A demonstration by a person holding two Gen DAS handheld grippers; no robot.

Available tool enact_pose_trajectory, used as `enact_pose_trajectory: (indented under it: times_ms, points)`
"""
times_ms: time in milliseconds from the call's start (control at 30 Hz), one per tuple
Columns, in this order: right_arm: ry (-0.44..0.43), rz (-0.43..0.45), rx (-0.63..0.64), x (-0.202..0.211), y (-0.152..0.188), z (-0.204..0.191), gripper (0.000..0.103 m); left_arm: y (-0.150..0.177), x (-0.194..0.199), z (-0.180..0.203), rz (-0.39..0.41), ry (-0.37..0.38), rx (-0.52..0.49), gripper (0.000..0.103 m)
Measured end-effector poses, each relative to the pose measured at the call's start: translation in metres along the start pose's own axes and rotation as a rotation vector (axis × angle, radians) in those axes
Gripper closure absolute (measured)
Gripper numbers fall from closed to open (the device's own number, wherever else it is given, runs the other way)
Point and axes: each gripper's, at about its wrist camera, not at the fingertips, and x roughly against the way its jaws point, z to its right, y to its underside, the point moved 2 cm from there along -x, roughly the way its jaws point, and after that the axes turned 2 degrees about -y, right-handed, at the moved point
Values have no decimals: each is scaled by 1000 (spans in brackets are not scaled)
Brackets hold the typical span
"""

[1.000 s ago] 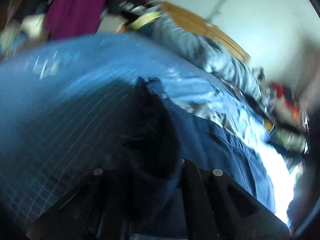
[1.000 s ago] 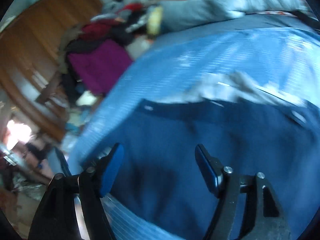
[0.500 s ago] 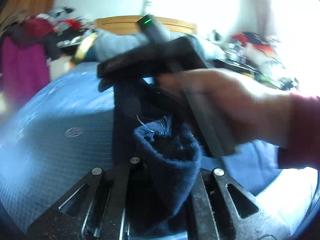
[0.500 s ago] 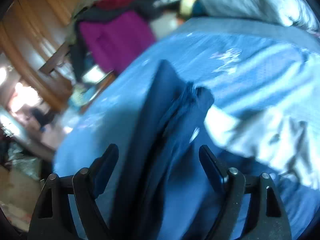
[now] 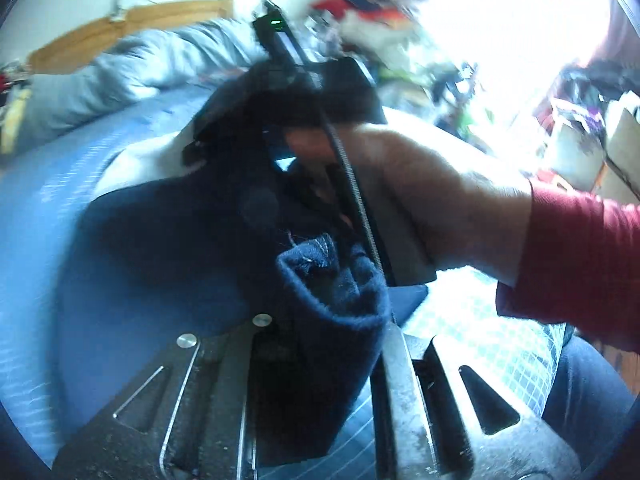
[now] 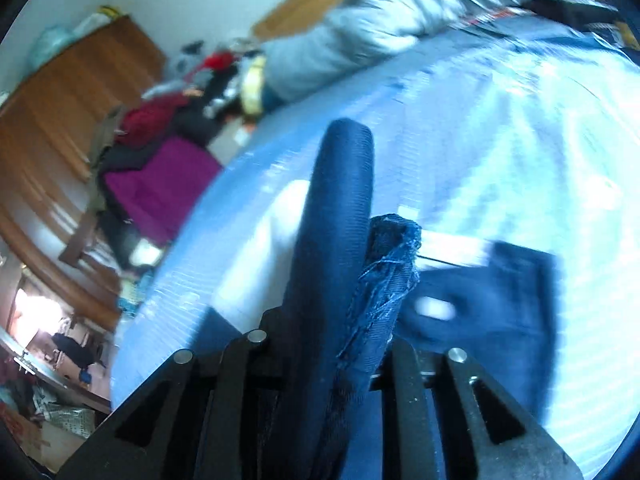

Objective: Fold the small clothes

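A: Left gripper [image 5: 320,344]?
B: Jaws nearly closed, just opening, a bunched fold of the navy garment [image 5: 168,240] between its 2 fingers, above the blue bed cover [image 5: 36,208].
A: Right gripper [image 6: 332,344]?
B: Jaws closing on the garment's frayed hem [image 6: 384,272].

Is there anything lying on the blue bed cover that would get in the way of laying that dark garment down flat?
Nothing visible does. The dark garment hangs over a bare stretch of blue bed cover. The grey bedding lies further back, at the far edge.
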Motion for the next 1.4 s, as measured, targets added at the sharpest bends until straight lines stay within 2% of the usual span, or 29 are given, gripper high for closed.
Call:
enact_pose_trajectory:
  times_ms: [133, 300, 400, 467, 533, 567, 667, 700, 733, 767, 800, 833, 867, 900, 967, 1067, 1100, 1200, 1300, 1400]
  points:
    - [-23, -95, -117, -15, 4, 64, 81, -9, -32, 12, -72, -3, -17, 93]
    - [-119, -42, -100, -4, -7, 75, 81, -13, -36, 20, -44, -2, -26, 87]
    - [-99, -70, -110, -15, -3, 98, 78, 4, -68, 23, -136, -17, -32, 82]
    - [-167, -81, -205, -21, 4, 120, 83, 2, -66, 26, -127, -9, -44, 78]
    - [-203, -83, -233, -20, -1, 123, 74, -1, -60, 25, -115, 7, -47, 77]
    - [-188, -72, -214, -17, -6, 122, 64, -1, -59, 24, -116, 7, -46, 77]
    - [-201, -8, -251, -12, -24, 132, 62, -1, -59, 26, -118, 5, -32, 73]
    - [-182, 10, -252, -12, -28, 135, 64, -3, -61, 27, -121, 6, -23, 69]
    - [-121, 8, -229, -16, -31, 140, 67, -5, -65, 28, -120, 8, -12, 66]
    - [-44, -26, -200, -26, -31, 146, 77, -7, -74, 33, -120, 8, -4, 61]
    - [-18, -62, -211, -35, -31, 151, 83, -9, -77, 32, -116, 11, 4, 56]
    - [-16, -62, -220, -34, -32, 151, 83, -13, -80, 34, -104, 24, 18, 54]
    - [-5, -55, -202, -29, -35, 147, 77, -15, -80, 34, -99, 33, 29, 52]
    - [3, -42, -182, -20, -38, 140, 77, -14, -79, 36, -98, 38, 34, 51]
    - [-30, -5, -184, 10, -35, 132, 70, -11, -70, 43, -111, 63, 24, 51]
    - [13, 39, -155, 66, -10, 116, 57, 4, -31, 52, -78, 81, -27, 49]
    - [28, 28, -138, 81, 6, 107, 57, 11, -15, 52, -65, 74, -27, 49]
    - [62, -40, -79, 118, 68, 79, 57, 36, 39, 40, 12, -15, -7, 49]
    - [91, -57, -79, 146, 119, 65, 57, 61, 84, 23, 76, -168, 15, 49]
    - [113, -53, -85, 151, 147, 57, 57, 87, 111, 2, 94, -325, 27, 49]
